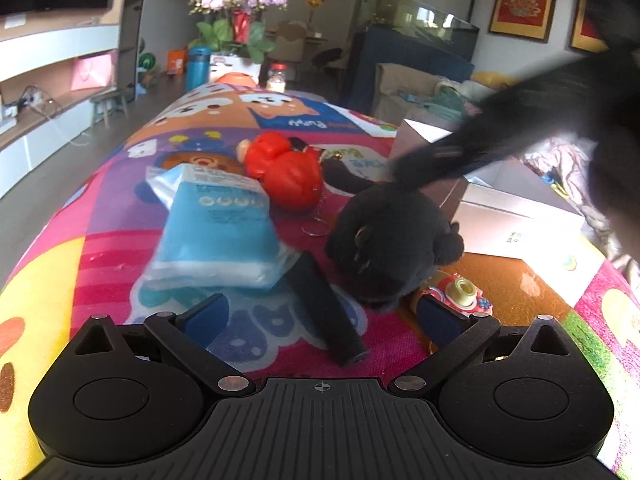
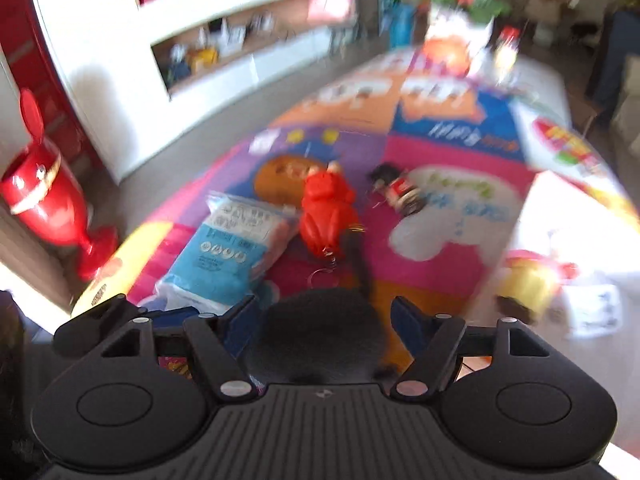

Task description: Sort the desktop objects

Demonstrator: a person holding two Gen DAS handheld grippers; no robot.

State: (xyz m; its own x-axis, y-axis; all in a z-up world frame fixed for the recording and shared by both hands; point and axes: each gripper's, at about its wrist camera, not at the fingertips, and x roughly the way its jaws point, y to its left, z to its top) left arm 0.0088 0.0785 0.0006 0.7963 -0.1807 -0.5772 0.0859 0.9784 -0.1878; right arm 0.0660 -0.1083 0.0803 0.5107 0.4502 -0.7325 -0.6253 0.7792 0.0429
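— Toys everywhere on this bright cartoon play mat (image 1: 120, 264)! What do you see?

— I see my left gripper (image 1: 320, 318) with its jaws wide apart and nothing in them. A black stick-shaped thing (image 1: 328, 308) lies on the mat between its fingers.

— And the other one?

— My right gripper (image 2: 320, 322) has its jaws apart around a black plush cat (image 2: 320, 336). I cannot tell if the pads press on it; that view is blurry.

— Any words to read?

— The blue tissue pack (image 1: 216, 232) has print, but it is too small for me. The mat has writing too, upside down and fuzzy.

— What else?

— A red toy with a key ring (image 1: 286, 172) lies just behind the tissues. A small doll (image 2: 400, 192) lies near it. A white box (image 1: 516, 220) sits right beside the cat.
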